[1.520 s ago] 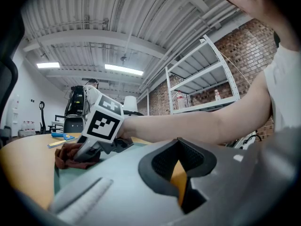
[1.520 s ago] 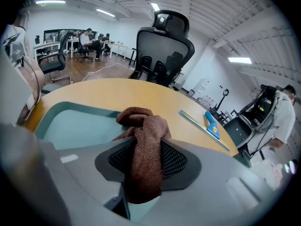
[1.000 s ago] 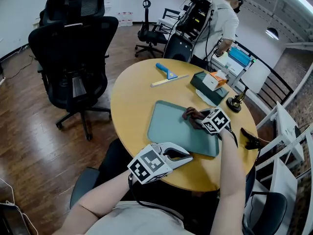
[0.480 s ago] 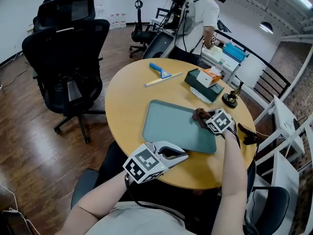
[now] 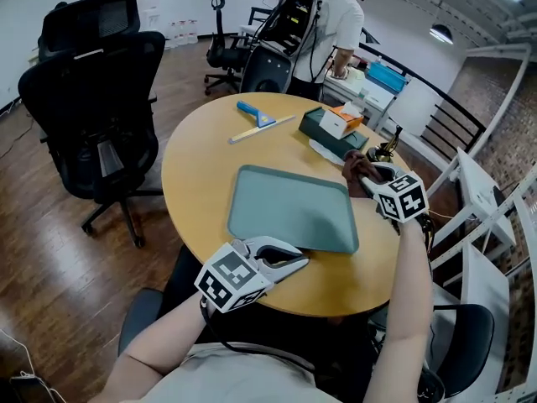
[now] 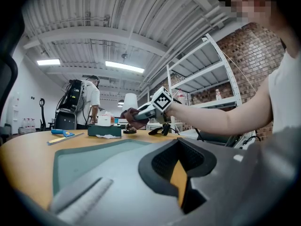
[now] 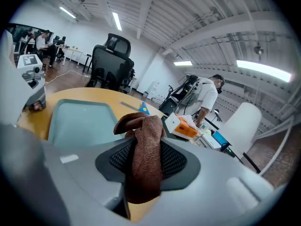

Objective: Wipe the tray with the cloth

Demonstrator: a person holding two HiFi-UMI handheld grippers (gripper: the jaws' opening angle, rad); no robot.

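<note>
The teal tray [image 5: 289,208] lies flat in the middle of the round wooden table [image 5: 201,154]. My right gripper [image 5: 362,175] is held past the tray's far right corner, above the table, shut on a brown cloth [image 5: 354,164]. In the right gripper view the cloth [image 7: 143,159] hangs bunched between the jaws, with the tray [image 7: 80,121] to the left. My left gripper [image 5: 285,263] rests at the tray's near edge, shut with nothing in it. The left gripper view looks across the tray [image 6: 84,159] at the right gripper [image 6: 141,113] and cloth [image 6: 129,114].
Beyond the tray lie a blue scraper [image 5: 256,116] and a dark green box [image 5: 331,133] with an orange-and-white carton [image 5: 340,122] on it. A small brass object [image 5: 388,151] stands by the right edge. A black office chair [image 5: 92,99] is at left; a person [image 5: 331,19] stands behind the table.
My right gripper has carried the cloth rightward off the tray's surface, past its far right corner. The left gripper has stayed by the tray's near edge.
</note>
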